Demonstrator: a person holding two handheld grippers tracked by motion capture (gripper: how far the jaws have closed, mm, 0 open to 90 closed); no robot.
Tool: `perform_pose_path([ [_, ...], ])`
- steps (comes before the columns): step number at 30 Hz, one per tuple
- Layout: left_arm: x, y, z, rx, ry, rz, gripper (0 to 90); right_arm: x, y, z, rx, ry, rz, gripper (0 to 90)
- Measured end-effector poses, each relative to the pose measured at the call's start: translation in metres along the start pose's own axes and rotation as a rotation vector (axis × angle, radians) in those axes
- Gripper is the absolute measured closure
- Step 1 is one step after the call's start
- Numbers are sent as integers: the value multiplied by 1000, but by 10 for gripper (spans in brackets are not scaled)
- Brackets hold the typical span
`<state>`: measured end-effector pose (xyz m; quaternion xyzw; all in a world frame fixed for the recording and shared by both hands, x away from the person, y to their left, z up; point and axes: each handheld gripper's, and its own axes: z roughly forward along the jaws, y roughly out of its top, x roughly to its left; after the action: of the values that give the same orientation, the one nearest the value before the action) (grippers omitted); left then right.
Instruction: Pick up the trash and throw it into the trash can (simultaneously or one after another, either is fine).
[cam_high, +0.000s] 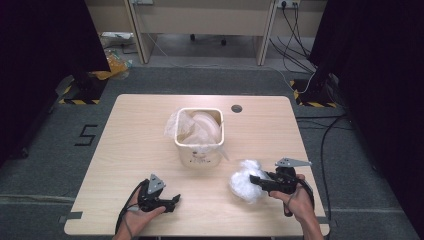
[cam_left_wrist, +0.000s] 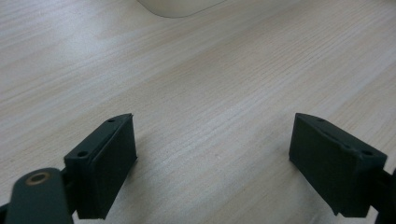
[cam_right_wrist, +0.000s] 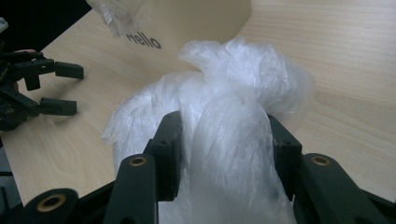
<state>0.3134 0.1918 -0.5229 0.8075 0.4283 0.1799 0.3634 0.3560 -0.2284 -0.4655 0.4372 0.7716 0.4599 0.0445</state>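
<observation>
A crumpled white plastic bag (cam_high: 243, 181) lies on the wooden table (cam_high: 135, 140) at the front right. My right gripper (cam_high: 255, 180) comes at it from the right. In the right gripper view the two pads (cam_right_wrist: 169, 140) press into the bunched bag (cam_right_wrist: 233, 93), so the right gripper (cam_right_wrist: 224, 140) is shut on it. My left gripper (cam_high: 175, 201) rests at the front left, held by a hand. Its jaws stand wide apart over bare wood (cam_left_wrist: 212, 158), with nothing between them. The left gripper (cam_right_wrist: 65, 88) also appears at the left of the right gripper view.
A small cream bin (cam_high: 199, 155) lined with a clear bag stands in the middle of the table; "Hello" is printed on its wall (cam_right_wrist: 201, 23), and its base (cam_left_wrist: 180, 5) shows ahead of the left gripper. A round cable hole (cam_high: 236, 108) lies behind it.
</observation>
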Motion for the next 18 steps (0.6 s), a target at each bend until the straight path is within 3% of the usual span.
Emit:
perform_pose_path([
  [18, 0, 0, 0, 0, 0, 0, 140, -2, 2, -7, -25, 1, 8, 568],
])
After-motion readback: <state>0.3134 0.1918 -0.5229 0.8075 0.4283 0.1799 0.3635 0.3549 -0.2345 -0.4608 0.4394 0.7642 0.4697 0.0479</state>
